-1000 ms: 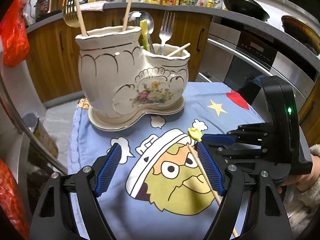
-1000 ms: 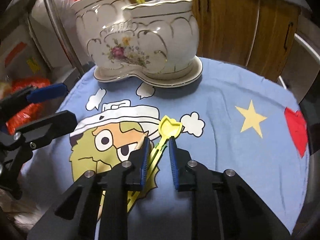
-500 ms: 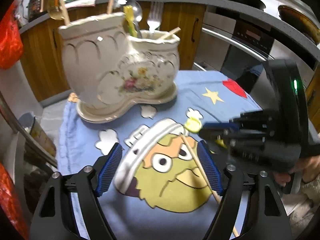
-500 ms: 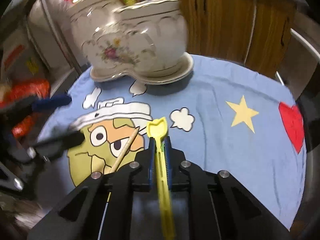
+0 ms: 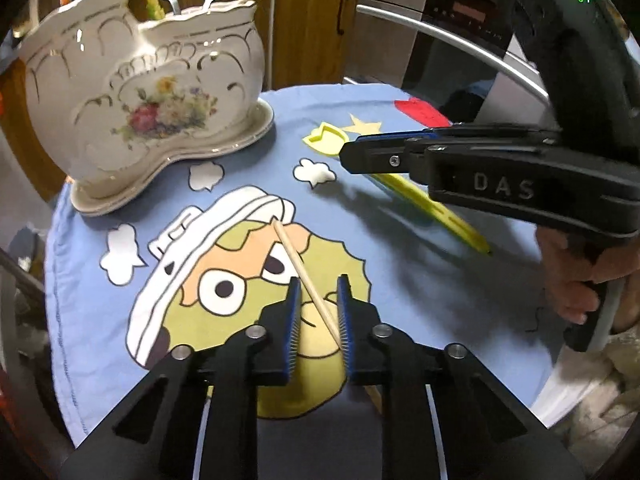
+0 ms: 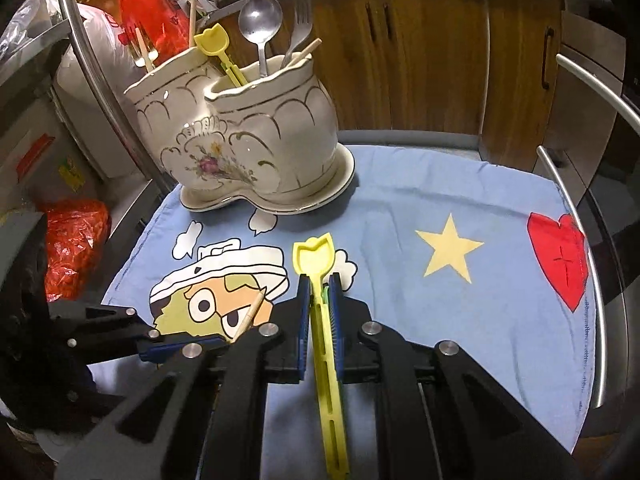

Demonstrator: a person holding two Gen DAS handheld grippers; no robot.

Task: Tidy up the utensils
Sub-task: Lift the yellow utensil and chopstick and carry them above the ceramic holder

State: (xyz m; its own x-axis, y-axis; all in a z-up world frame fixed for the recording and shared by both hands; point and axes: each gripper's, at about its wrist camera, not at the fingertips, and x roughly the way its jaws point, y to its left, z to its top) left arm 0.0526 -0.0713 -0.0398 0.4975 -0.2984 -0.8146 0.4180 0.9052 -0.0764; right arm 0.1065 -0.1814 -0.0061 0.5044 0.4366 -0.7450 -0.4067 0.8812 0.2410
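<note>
A white porcelain boot-shaped utensil holder stands on its saucer at the far left of the blue cloth; it also shows in the right wrist view, holding a spoon, a fork, chopsticks and a yellow utensil. My right gripper is shut on a yellow plastic utensil and holds it above the cloth; the utensil also shows in the left wrist view. My left gripper is partly closed around a wooden chopstick that lies on the cloth; its right pad touches the stick, the left stands apart.
The blue cartoon cloth covers a small round table. Wooden cabinets and an oven with a steel handle stand behind. Red bags lie at the left below the table edge.
My right gripper closed on the yellow utensil and lifted it. My left gripper moved in over the chopstick and narrowed its jaws around it.
</note>
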